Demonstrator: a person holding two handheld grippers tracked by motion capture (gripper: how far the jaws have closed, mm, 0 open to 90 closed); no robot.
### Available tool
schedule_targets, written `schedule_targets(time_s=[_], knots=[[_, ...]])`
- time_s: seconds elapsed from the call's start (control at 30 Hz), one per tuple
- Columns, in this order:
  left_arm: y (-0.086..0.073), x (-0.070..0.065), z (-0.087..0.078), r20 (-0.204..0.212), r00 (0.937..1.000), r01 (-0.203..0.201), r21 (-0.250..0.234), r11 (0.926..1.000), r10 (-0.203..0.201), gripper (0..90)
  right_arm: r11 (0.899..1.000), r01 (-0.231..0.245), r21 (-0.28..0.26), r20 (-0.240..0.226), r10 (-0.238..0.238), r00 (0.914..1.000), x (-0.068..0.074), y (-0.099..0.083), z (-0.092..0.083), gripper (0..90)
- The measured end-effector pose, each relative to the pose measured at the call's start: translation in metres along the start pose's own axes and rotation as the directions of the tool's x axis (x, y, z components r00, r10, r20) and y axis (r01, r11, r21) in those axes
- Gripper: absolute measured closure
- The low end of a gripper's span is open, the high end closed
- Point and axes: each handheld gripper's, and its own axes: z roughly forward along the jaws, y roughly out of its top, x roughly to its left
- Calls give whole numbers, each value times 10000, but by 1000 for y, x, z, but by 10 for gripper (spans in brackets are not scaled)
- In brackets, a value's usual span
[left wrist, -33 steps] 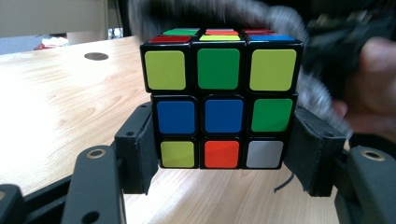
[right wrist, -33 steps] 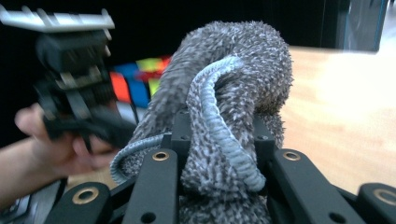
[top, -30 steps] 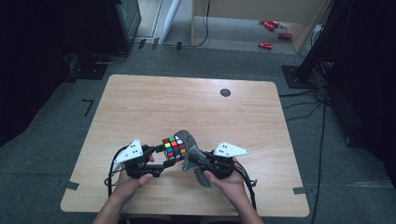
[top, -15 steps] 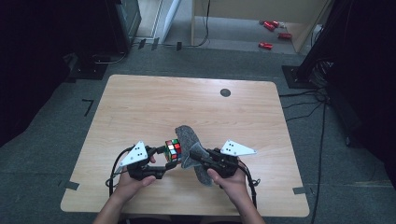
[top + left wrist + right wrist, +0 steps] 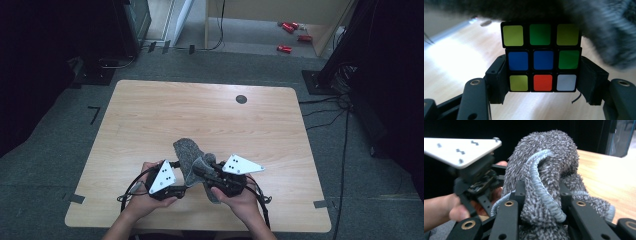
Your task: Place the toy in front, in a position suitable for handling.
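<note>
Left gripper (image 5: 543, 100) is clamped on a puzzle cube (image 5: 542, 58), pads pressed against the cube's lower side faces in the left gripper view. Cube face toward that camera: top row yellow, green, yellow; middle row blue, blue, green; bottom row yellow, orange, white. Grey cloth (image 5: 599, 27) hangs over the top and right of the cube there, blurred, touching or just above it, can't tell which.

Right gripper (image 5: 539, 202) is clenched on the grey cloth (image 5: 544, 170), fuzzy fabric bunched between its jaws, a lighter stitched hem looping over the front. Cloth rises above the jaws and droops to the right onto the table side. The left gripper with its grey plate sits just beside the cloth at the left of the right gripper view, a hand wrapped round it.

High view: both hands at the near edge of the wooden table (image 5: 150, 115), left gripper (image 5: 176, 176) and right gripper (image 5: 202, 172) close together, jaws pointing toward each other. Cloth (image 5: 189, 152) lies draped between and over the two, one end reaching out onto the table away from the person. Cube is hidden under the cloth in this view. Small dark round spot (image 5: 241, 99) on the far part of the table, well apart from the hands. Red cans (image 5: 284, 48) on the floor beyond the table.
</note>
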Motion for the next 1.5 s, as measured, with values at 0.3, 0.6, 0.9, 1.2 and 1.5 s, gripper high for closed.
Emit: schedule_targets(time_s=[0.3,0.6,0.9,1.2,1.5], knots=[[-3,4,-1,84,9998,176,-289,9994,-173,355,9900,-1353,393,1327,1290,9827,-30,-8,-9,711],[-4,5,-2,83,9998,205,-192,9996,-204,355,9995,-172,261,815,151,9966,-7,-3,0,707],[-5,7,-1,147,9993,352,-149,9993,-350,355,9986,-172,505,1436,98,9896,-9,-5,-2,703],[-3,8,-2,283,9982,537,-154,9984,-533,355,9974,315,649,1387,-403,9895,-4,-3,1,703],[-3,4,6,519,9973,509,169,9986,-517,355,9971,409,649,1252,-487,9909,0,-2,1,700]])
